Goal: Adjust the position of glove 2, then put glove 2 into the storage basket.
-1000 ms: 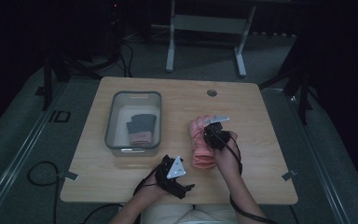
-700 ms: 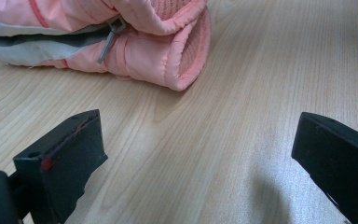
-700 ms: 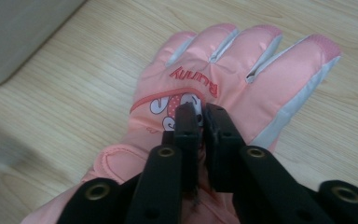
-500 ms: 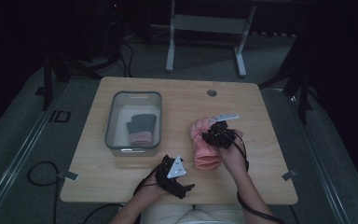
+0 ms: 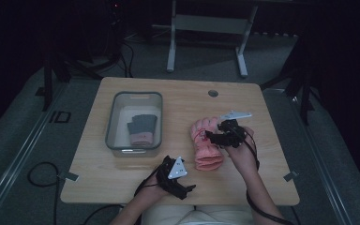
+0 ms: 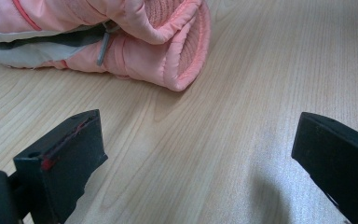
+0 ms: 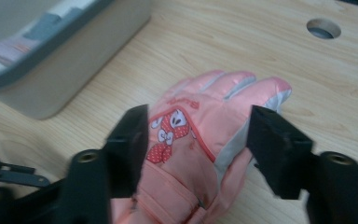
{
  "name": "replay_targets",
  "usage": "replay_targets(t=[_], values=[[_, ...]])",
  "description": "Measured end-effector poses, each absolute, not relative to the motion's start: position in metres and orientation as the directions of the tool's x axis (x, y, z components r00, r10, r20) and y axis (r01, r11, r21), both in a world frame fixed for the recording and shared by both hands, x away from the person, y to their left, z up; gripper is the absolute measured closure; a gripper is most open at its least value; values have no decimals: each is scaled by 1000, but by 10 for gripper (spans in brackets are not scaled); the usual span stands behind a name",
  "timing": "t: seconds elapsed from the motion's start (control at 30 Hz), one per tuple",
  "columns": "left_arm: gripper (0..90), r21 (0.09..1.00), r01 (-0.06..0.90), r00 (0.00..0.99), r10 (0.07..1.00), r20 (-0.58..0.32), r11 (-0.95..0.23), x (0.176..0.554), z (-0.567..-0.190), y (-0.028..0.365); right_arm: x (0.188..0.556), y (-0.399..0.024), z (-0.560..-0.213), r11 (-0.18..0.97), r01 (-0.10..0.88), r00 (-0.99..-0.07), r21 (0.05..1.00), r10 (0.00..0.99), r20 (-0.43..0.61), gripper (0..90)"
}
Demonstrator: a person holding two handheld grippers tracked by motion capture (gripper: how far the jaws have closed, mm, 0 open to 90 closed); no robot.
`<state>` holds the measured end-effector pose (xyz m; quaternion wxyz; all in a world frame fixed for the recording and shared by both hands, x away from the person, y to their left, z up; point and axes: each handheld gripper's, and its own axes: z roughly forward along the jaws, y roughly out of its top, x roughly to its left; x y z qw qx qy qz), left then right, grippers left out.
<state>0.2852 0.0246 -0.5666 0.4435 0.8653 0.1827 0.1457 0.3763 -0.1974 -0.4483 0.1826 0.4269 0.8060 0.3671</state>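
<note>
Nearest us, the left gripper (image 5: 180, 180) rests at the table's (image 5: 122, 187) 6 o'clock edge, jaws wide apart with bare wood between them; in the left gripper view the glove's (image 6: 158, 42) cuff lies just beyond, at about 11 o'clock.

Next out, the glove (image 5: 205, 140) lies flat right of table centre, cuff toward us, fingers pointing to 12 o'clock. It is pink, padded, with a ribbed knit cuff lining.

The right gripper (image 5: 211, 137) hovers over the glove from 3 o'clock. Its jaws have just been opening; in the right gripper view (image 7: 196, 140) they straddle the glove's back, pads clear of the fabric, gripping nothing.

We judge the glove light, soft and springy, not fragile; the shell looks somewhat slick. It will sag from any single hold. The best hold is probably the thick cuff edge or a pinch across the palm.

Farthest, at 10 o'clock, a bin (image 5: 110, 136) holds a dark glove (image 5: 142, 126).
</note>
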Motion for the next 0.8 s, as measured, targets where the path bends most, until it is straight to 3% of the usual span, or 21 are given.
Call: replay_targets(t=[0.37,0.63,0.8], values=[[19,819,186,892,443,90,-542,285,-567,24,375,-198,-448,408,531,-647,743,761,44,187],[19,831,203,891,450,63,-518,284,-565,26,373,-211,-445,400,501,-648,768,761,26,160],[19,860,215,888,459,25,-462,283,-556,31,371,-221,-446,436,447,-655,781,755,-46,144]])
